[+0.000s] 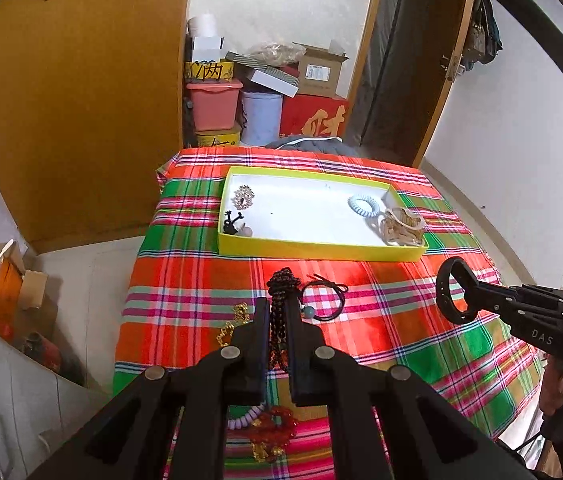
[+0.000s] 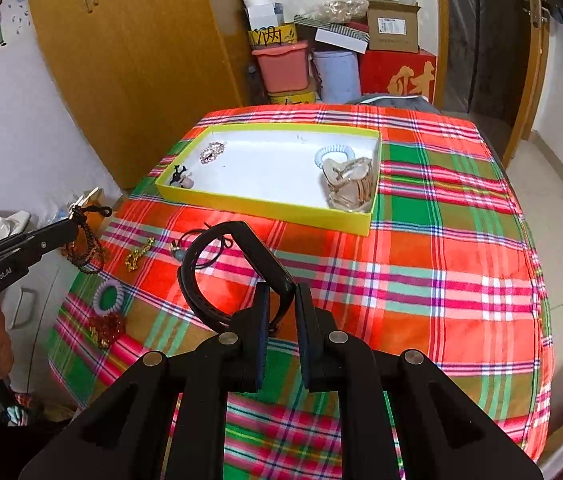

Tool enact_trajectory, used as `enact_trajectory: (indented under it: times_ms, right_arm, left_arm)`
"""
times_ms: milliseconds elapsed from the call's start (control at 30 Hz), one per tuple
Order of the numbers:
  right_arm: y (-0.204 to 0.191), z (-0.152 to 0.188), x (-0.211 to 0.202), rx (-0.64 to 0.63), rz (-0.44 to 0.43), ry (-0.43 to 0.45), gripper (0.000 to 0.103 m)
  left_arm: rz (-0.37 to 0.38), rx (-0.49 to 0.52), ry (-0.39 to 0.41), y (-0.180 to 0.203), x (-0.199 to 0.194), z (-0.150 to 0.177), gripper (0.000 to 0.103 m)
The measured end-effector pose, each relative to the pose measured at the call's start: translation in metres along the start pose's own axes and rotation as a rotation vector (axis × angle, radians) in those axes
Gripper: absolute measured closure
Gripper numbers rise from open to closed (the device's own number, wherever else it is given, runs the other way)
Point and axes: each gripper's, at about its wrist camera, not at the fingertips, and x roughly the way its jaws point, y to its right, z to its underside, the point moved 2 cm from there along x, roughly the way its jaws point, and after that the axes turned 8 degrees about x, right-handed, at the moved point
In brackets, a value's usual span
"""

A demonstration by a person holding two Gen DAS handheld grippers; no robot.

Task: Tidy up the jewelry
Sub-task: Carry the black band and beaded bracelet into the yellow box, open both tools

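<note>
My left gripper [image 1: 277, 304] is shut on a dark beaded string [image 1: 279, 312] and holds it above the plaid cloth; the beads hang down between its fingers. In the right wrist view the left gripper [image 2: 69, 224] sits at the far left with the beaded string [image 2: 81, 248] dangling. My right gripper [image 2: 283, 296] is shut on a black wristband [image 2: 217, 276], also lifted; from the left it appears as the right gripper [image 1: 477, 292] with the wristband [image 1: 455, 292]. A yellow tray [image 1: 321, 248] [image 2: 265, 208] lies beyond both, holding a rhinestone clip [image 1: 243, 196], a blue coil tie [image 1: 363, 205] and beige clips [image 1: 403, 226].
On the cloth lie a black hair tie [image 1: 323, 298], a gold chain [image 2: 139, 254], a lilac coil tie [image 2: 107, 298] and a red bead bracelet [image 2: 107, 328]. A wooden wardrobe [image 1: 81, 100] stands left, stacked boxes [image 1: 261, 92] behind the table, a door [image 2: 521, 60] right.
</note>
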Motion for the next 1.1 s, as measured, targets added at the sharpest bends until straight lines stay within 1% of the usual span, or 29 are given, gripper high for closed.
enact_trajectory:
  times_ms: [200, 367, 800, 900, 1100]
  right_arm:
    - [-0.003, -0.013, 0.006, -0.015, -0.002, 0.009, 0.09]
    - [-0.005, -0.027, 0.016, -0.026, -0.004, 0.012, 0.09]
    - [-0.008, -0.083, 0.054, -0.055, 0.015, 0.028, 0.09]
    - [-0.01, -0.097, 0.067, -0.065, 0.022, 0.029, 0.09]
    - [-0.012, -0.109, 0.098, -0.07, 0.033, 0.0, 0.09]
  left_arm:
    - [-0.009, 0.004, 0.005, -0.009, 0.004, -0.012, 0.096]
    - [0.0, 0.01, 0.006, -0.009, 0.015, -0.024, 0.096]
    - [0.053, 0.042, 0.016, -0.007, 0.066, -0.076, 0.096]
    - [0.056, 0.049, 0.009, -0.01, 0.081, -0.085, 0.096]
    - [0.059, 0.042, -0.021, -0.02, 0.117, -0.096, 0.096]
